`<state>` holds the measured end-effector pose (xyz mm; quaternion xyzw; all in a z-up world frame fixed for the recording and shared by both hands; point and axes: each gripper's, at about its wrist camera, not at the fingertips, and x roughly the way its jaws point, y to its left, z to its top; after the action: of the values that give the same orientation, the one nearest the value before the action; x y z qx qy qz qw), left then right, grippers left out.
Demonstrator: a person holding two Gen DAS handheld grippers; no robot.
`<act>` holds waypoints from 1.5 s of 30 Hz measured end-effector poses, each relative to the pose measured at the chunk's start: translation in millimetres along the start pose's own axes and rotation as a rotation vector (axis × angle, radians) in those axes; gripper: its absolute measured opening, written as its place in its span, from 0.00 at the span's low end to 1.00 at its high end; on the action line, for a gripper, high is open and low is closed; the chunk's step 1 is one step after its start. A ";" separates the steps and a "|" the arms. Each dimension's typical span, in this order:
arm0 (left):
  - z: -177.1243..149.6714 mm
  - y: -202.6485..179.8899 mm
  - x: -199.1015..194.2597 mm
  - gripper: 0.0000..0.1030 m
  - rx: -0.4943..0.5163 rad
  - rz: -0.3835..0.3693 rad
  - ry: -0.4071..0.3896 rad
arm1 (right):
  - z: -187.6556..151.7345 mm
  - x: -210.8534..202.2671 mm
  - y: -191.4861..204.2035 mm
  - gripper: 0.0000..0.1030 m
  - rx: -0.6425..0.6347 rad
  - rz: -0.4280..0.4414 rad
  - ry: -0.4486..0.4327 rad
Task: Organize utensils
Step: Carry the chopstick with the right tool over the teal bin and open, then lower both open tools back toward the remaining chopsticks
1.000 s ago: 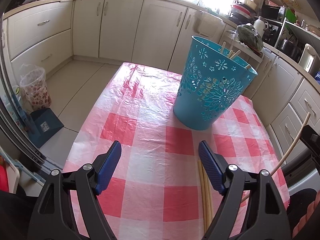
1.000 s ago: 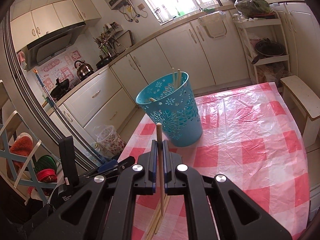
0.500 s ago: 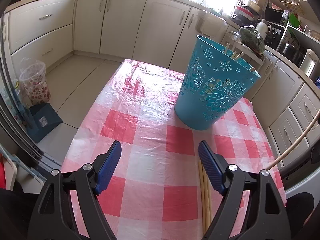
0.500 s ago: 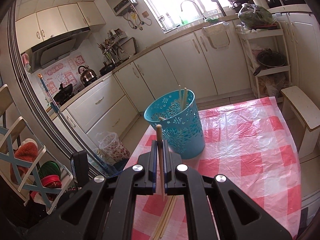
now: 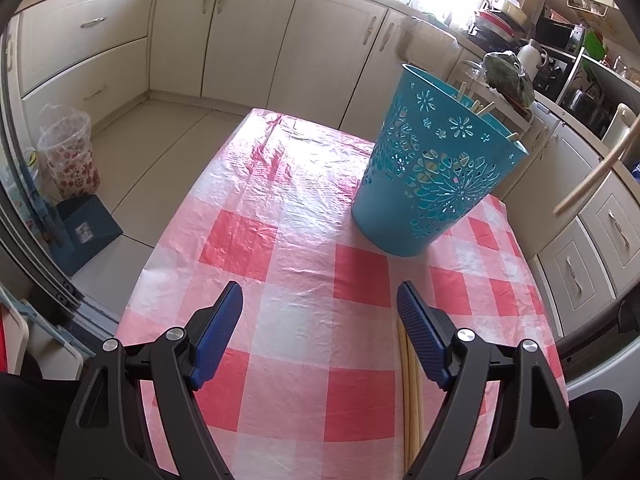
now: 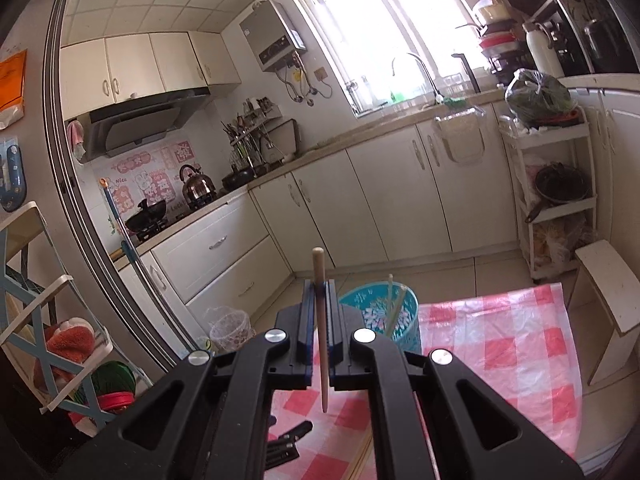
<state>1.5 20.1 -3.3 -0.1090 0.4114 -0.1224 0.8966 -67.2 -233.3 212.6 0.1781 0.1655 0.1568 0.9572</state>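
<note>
Chopstick gripped, basket at one o'clock

My right gripper (image 6: 320,316) pinches one upright chopstick (image 6: 321,344); my left gripper (image 5: 320,320) gapes empty above the tablecloth (image 5: 296,240), blue basket (image 5: 436,168) at one o'clock, spare chopsticks (image 5: 410,380) underneath.

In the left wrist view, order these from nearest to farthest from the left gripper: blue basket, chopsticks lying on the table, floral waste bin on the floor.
1. Chopsticks on the table: right beside the left gripper, under its right finger.
2. Blue basket: ahead and to the right, standing on the table.
3. Floral waste bin: far left, down on the floor.
</note>
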 end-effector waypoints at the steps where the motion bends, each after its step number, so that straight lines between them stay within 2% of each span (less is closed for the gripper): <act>1: 0.3 0.5 0.6 0.73 -0.003 -0.002 0.002 | 7.5 2.3 2.5 0.06 -0.008 0.002 -0.016; 5: 0.9 -0.2 2.8 0.73 -0.005 -0.007 0.010 | 26.7 19.9 6.5 0.06 -0.040 -0.011 -0.064; 8: 1.8 0.2 5.1 0.73 -0.007 -0.009 0.018 | 24.0 43.4 3.1 0.06 -0.065 -0.041 -0.055; 15: 3.3 1.9 9.6 0.73 -0.023 -0.006 0.033 | -22.0 113.3 -23.8 0.06 -0.084 -0.136 0.053; 19: 4.0 2.7 8.8 0.73 -0.023 -0.005 0.030 | -47.1 131.3 -39.1 0.06 -0.041 -0.161 0.141; 20: 3.9 2.7 8.9 0.73 -0.023 -0.004 0.031 | -51.2 130.2 -40.4 0.07 -0.034 -0.162 0.151; 23: 3.2 2.8 8.5 0.73 -0.023 -0.002 0.031 | -54.2 116.4 -34.0 0.17 -0.046 -0.169 0.148; 29: 2.5 1.1 3.2 0.73 -0.010 0.014 0.011 | -78.0 72.0 -21.3 0.23 -0.050 -0.165 0.147; 37: -0.1 -7.2 -6.2 0.73 0.045 0.049 -0.031 | -148.7 52.0 -35.0 0.23 0.047 -0.204 0.316; 40: -1.0 -8.7 -7.8 0.73 0.057 0.055 -0.038 | -170.7 57.4 -39.6 0.23 0.076 -0.220 0.386; 45: -1.1 -6.6 -7.8 0.73 0.056 0.059 -0.038 | -191.9 79.7 -35.2 0.22 0.038 -0.229 0.498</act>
<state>-5.1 16.2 3.5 -0.0738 0.3938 -0.1056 0.9101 -58.9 -180.5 8.8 0.1323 0.4179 0.0833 0.8949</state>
